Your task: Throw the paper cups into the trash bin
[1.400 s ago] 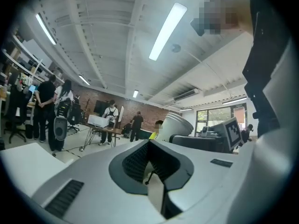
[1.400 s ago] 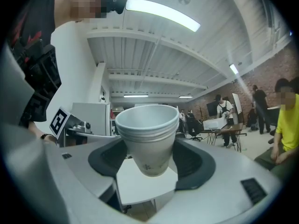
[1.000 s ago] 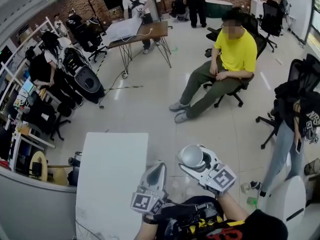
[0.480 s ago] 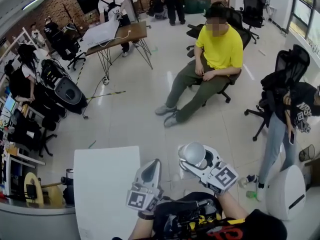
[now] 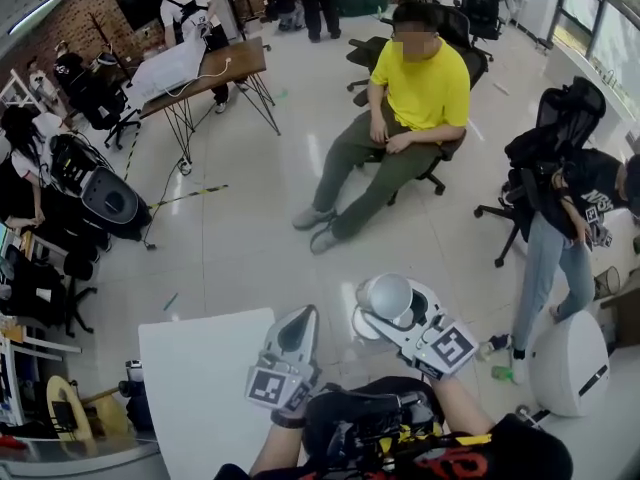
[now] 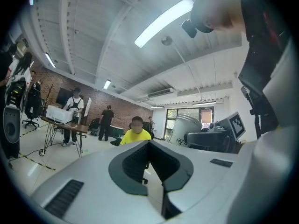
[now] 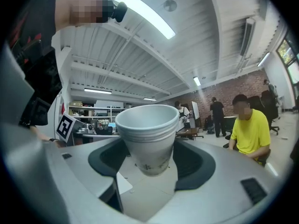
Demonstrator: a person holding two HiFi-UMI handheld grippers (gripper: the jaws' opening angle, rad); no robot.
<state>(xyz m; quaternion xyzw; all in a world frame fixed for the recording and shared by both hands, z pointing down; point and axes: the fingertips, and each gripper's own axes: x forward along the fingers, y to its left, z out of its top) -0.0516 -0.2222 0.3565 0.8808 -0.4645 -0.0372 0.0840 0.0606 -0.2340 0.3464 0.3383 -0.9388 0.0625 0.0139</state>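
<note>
A stack of white paper cups (image 5: pixel 388 296) sits mouth-up between the jaws of my right gripper (image 5: pixel 383 306), which is shut on it. In the right gripper view the cups (image 7: pixel 148 136) fill the middle, with faint print on the side and the jaws of the right gripper (image 7: pixel 149 169) against the lower wall. My left gripper (image 5: pixel 298 326) is held beside it to the left, shut and with nothing in it (image 6: pixel 156 160). The left gripper view shows the cups (image 6: pixel 186 129) off to the right. A white rounded trash bin (image 5: pixel 570 363) stands on the floor to the right.
A white table (image 5: pixel 195 388) lies at the lower left. A seated person in a yellow shirt (image 5: pixel 420 83) is ahead on an office chair. Another person (image 5: pixel 555 238) stands next to the bin. Chairs, a desk (image 5: pixel 205 68) and equipment line the left side.
The head view has swung so the room slides left and down, and the trash bin shows more fully at the right. Both grippers keep their pose, the cups still held.
</note>
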